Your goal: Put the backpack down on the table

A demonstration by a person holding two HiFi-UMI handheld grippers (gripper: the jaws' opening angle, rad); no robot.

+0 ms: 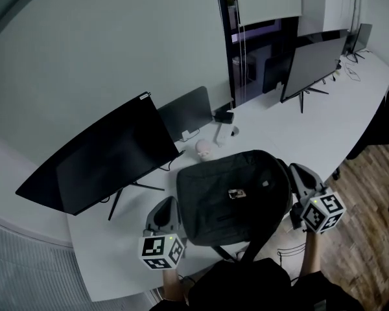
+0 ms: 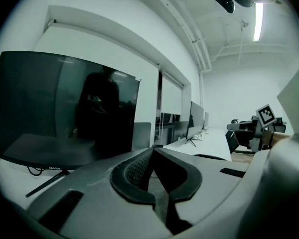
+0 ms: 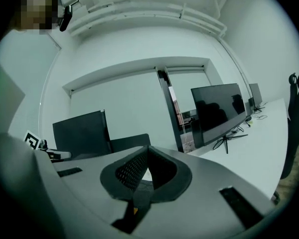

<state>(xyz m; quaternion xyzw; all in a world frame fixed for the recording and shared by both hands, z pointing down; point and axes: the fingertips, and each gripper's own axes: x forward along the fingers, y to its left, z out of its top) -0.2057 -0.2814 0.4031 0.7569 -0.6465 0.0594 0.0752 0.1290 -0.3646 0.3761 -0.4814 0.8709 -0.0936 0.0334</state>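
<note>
The black backpack (image 1: 230, 199) sits in the middle of the head view, over the near part of the white table (image 1: 324, 128), with its straps trailing toward me. My left gripper (image 1: 171, 203) is at its left edge and my right gripper (image 1: 290, 168) at its right edge. In the left gripper view the jaws (image 2: 153, 147) are closed tip to tip, with a thin dark strip of fabric (image 2: 162, 203) pinched behind the pads. The right gripper (image 3: 148, 147) is closed in the same way on a dark strap (image 3: 134, 208). The bag's body is hidden in both gripper views.
A large dark monitor (image 1: 97, 164) stands at the left of the table. A smaller one (image 1: 185, 112) is behind the bag and another (image 1: 311, 60) is farther right. A small white object (image 1: 204, 149) lies just beyond the backpack. Wooden floor (image 1: 363, 199) and a dark chair (image 1: 382, 122) are at the right.
</note>
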